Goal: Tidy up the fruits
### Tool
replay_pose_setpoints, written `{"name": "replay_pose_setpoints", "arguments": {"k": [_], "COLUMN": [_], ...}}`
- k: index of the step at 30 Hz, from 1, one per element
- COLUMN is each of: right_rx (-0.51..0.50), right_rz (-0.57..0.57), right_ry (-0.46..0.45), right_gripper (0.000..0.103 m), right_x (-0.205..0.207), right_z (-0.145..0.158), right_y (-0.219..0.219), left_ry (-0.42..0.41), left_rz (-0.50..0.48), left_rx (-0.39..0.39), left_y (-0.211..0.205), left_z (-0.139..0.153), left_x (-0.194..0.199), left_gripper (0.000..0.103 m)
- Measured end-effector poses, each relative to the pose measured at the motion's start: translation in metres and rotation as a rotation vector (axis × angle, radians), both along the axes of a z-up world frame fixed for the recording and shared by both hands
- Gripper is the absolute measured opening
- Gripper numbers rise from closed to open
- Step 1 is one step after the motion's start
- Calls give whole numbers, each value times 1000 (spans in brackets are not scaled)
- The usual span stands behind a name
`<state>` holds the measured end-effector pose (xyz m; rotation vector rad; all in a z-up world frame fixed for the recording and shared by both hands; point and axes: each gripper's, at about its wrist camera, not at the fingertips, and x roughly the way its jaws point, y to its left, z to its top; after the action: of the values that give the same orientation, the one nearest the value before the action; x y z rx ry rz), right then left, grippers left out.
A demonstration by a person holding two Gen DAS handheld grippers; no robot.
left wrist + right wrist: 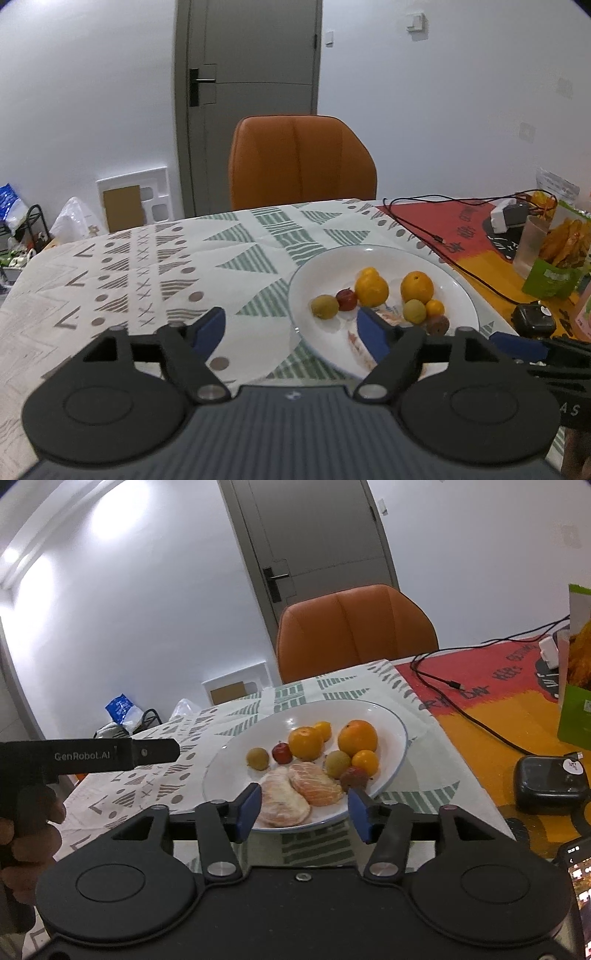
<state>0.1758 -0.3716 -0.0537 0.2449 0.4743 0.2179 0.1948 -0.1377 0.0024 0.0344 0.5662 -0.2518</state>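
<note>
Two peeled citrus halves (299, 794) lie at the near rim of the white plate (391, 723), directly ahead of your right tongs (303, 814), whose jaws stand apart and empty, roughly framing both pieces. Their long axes run slantwise, from far-left to near-right. Your left tongs (291, 334) are also released, holding nothing, and point more to the bare tabletop (147, 266) left of the plate. I judge the right hand nearer; you need mostly a straight advance.
</note>
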Motion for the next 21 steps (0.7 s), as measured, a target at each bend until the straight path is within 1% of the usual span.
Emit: {"name": "replay_pose_setpoints", "arguments": {"k": [4,7,13,15,21], "right_rx": [-2,-1,-8,-9,-10], "right_rz": [12,19,45,55,89], "right_ry": [-9,-15,-30,-33,-28], "right_gripper": [60,64,80,88,100], "right_x": [-6,-11,-22,-26,-34], "right_z": [4,6,14,15,19], "right_y": [4,8,16,18,29], "left_ry": [-7,-14,-5,-4,14], "left_rz": [18,35,66,78,116], "left_rx": [0,-1,-16,-8,-21], "left_y": [8,15,29,33,49], "left_z": [2,4,7,7,7], "left_x": [-10,-18,-34,-39,-55], "left_gripper": [89,93,99,99,103]}}
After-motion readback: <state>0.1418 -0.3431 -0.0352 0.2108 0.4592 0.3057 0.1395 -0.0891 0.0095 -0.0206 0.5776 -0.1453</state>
